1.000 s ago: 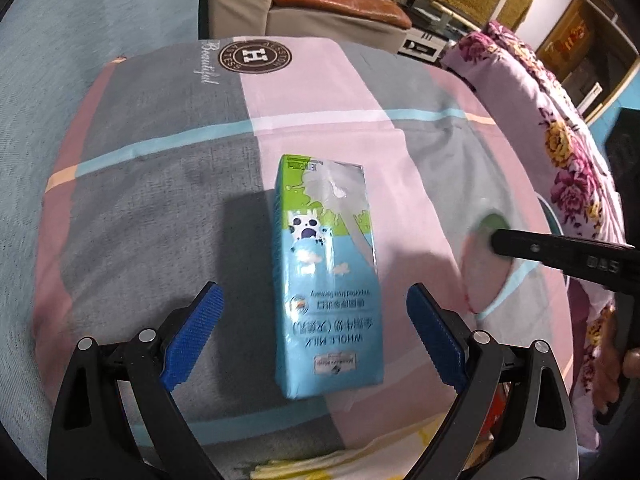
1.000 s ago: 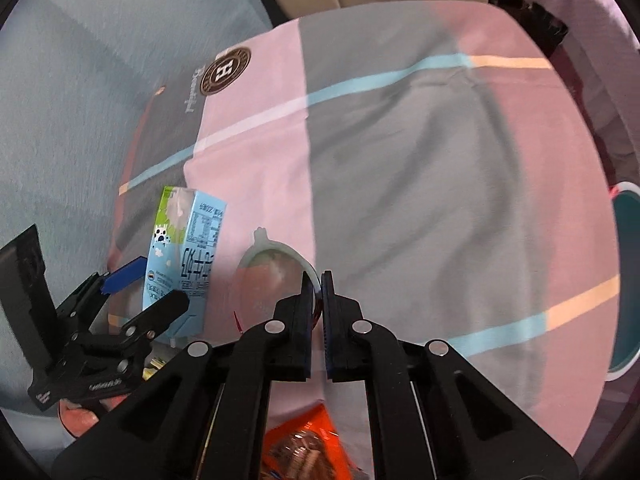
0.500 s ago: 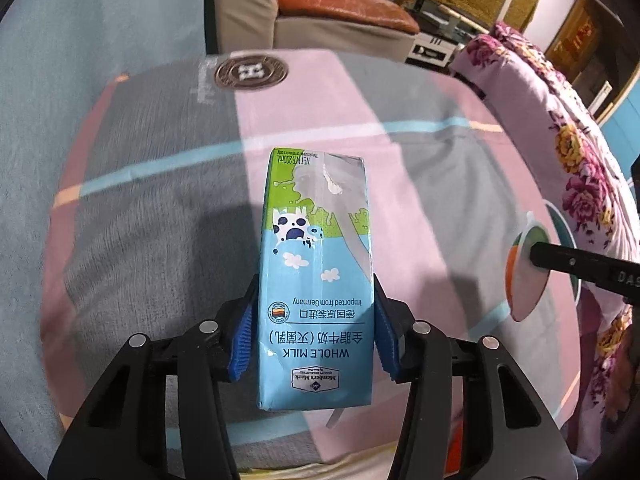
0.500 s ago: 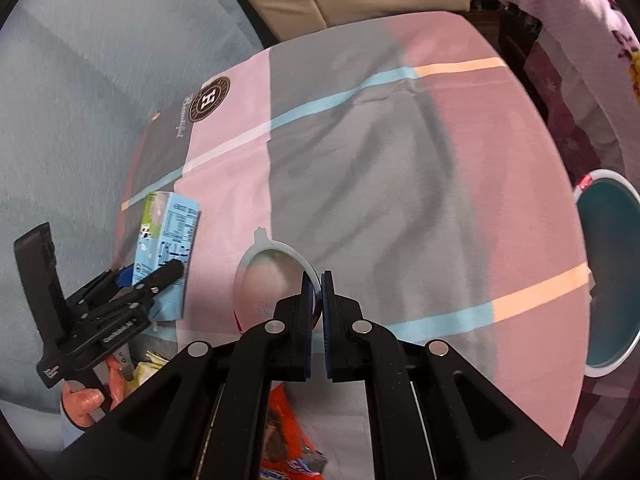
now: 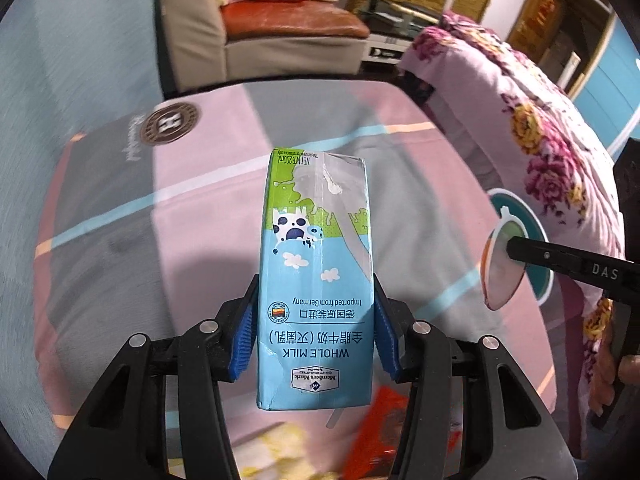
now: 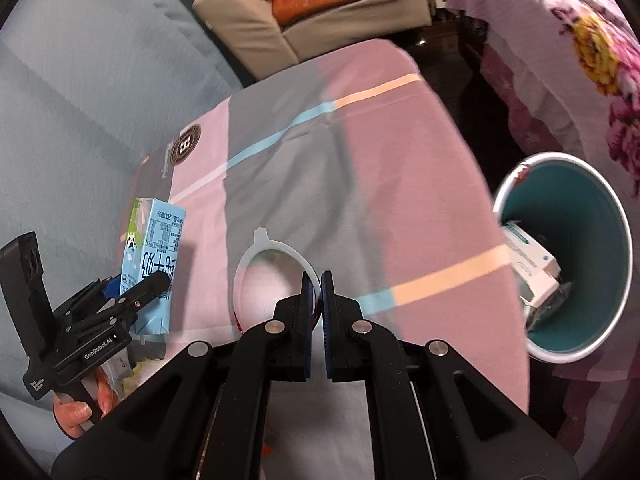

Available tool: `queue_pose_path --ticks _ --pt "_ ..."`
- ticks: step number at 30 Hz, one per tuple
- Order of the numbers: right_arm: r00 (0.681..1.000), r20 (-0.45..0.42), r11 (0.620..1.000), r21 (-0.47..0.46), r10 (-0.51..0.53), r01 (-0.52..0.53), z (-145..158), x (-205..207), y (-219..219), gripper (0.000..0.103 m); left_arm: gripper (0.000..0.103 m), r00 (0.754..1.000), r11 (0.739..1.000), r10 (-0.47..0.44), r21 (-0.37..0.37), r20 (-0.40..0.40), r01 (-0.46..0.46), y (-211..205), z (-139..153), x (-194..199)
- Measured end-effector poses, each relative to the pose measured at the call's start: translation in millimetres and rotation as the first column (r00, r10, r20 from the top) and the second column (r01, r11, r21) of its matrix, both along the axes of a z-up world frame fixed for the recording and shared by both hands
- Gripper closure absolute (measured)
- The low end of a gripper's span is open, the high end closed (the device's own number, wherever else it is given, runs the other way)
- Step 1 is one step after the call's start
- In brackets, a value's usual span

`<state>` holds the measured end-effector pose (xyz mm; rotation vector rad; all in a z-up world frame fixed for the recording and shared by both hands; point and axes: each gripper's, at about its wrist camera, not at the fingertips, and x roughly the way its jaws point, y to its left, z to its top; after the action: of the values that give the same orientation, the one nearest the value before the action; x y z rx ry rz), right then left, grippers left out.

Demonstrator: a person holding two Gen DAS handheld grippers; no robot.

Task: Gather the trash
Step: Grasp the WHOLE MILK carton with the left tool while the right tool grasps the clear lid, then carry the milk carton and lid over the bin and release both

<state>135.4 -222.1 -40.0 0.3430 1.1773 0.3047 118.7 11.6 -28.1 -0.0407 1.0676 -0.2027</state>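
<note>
A blue and green whole-milk carton (image 5: 316,272) hangs above the pink and grey tablecloth (image 5: 192,240), and my left gripper (image 5: 316,332) is shut on its lower sides with the blue pads. The right wrist view shows the same carton (image 6: 156,240) at the left in the left gripper (image 6: 132,292). My right gripper (image 6: 318,280) is shut on the edge of a clear round lid with a white rim (image 6: 280,246). In the left wrist view that lid (image 5: 500,268) sits at the right, in front of the teal trash bin (image 5: 516,210).
The teal bin with a white rim (image 6: 592,240) stands off the table's right edge and holds a white box (image 6: 532,276). Orange (image 5: 380,420) and yellow (image 5: 276,452) wrappers lie at the table's near edge. A sofa (image 5: 280,28) is behind, floral-covered furniture (image 5: 540,140) to the right.
My left gripper closed on the milk carton and lifted it off the tablecloth. The right gripper carried the lid toward the right, and the bin came into view.
</note>
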Motion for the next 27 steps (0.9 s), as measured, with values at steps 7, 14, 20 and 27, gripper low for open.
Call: queue_pose_path --ticks 7,14,20,27 --pt "0.997 0.039 0.997 0.037 -0.074 0.072 9.7 -13.6 -49.5 0.099 0.052 0.997 0.997 -0.078 0.009 0.0 0.078 -53.7 5.3 -0.6" --pt "0.987 0.071 0.988 0.067 -0.145 0.141 16.0 -23.8 -92.9 0.099 0.052 0.987 0.987 -0.158 0.025 -0.011 0.158 -105.4 4.9 0.5" --pt "0.976 0.083 0.977 0.092 -0.202 0.194 15.1 -30.7 -128.3 0.099 0.052 0.977 0.976 -0.211 0.04 -0.024 0.212 -145.3 2.5 3.3" --pt "0.96 0.101 0.964 0.09 -0.26 0.252 16.8 -40.9 -167.9 0.098 0.052 0.96 0.96 -0.276 0.042 -0.041 0.277 -195.1 -2.3 7.8"
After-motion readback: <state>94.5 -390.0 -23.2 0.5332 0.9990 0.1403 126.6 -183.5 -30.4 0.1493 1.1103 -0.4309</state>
